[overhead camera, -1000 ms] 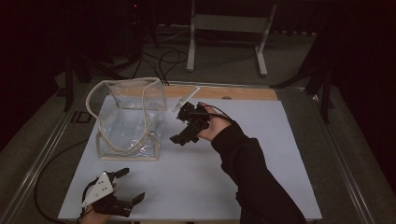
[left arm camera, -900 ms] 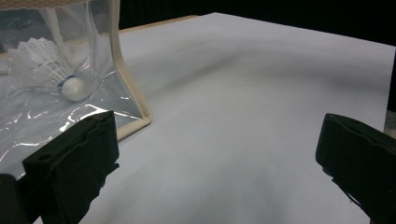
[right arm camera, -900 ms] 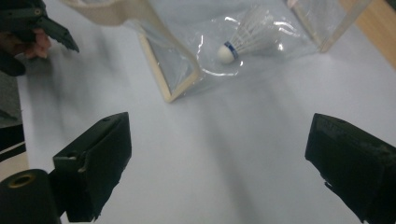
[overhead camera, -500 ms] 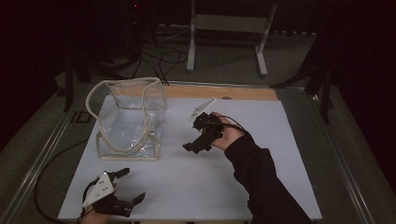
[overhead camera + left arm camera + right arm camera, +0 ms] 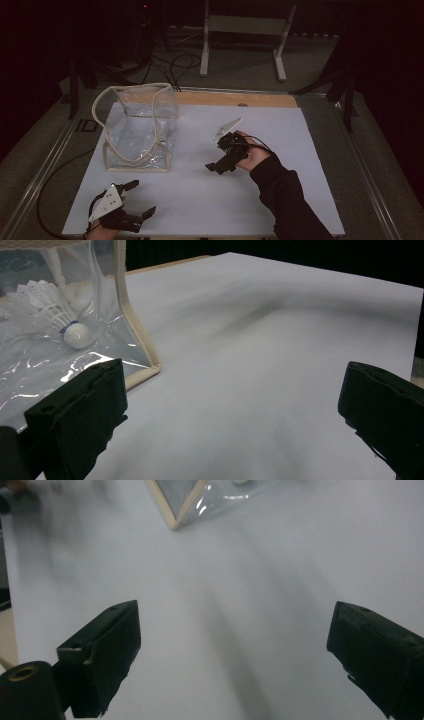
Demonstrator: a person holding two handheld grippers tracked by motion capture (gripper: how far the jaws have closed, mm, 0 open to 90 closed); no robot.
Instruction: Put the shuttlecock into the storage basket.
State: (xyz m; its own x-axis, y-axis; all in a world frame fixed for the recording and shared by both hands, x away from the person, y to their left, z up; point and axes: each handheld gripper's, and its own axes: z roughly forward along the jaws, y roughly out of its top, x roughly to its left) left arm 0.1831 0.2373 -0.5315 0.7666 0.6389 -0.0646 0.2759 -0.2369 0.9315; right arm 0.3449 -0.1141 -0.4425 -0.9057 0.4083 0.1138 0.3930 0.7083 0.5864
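Shuttlecock (image 5: 52, 315) inside clear bag (image 5: 137, 131), white table (image 5: 300, 150)

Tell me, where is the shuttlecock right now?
In the left gripper view, the shuttlecock lies inside the clear bag at upper left, beyond the left gripper.

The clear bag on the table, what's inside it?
Inside the clear bag, the left gripper view shows a white shuttlecock lying against the wall. Glare and creases hide the rest of the interior, so other contents can't be ruled out.
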